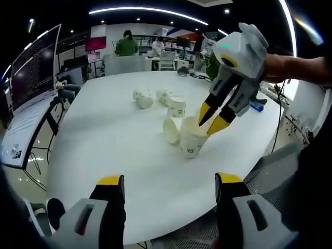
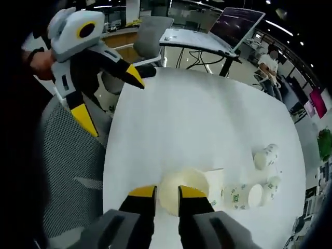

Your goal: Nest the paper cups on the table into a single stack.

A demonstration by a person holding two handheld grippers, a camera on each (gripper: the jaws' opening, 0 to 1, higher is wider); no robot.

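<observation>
While the upright paper cup [image 1: 193,137] stands near the middle of the white table [image 1: 114,140], its rim is pinched at the 6 o'clock edge of the right gripper view by the right gripper [image 2: 167,193], whose jaws are closed on the cup wall. A second cup [image 1: 171,129] is seen lying just beside it at 9 o'clock, with three more cups [image 1: 161,99] scattered beyond at 11 o'clock. The left gripper [image 1: 170,187] is held spread wide over the near table edge, gripping nothing
</observation>
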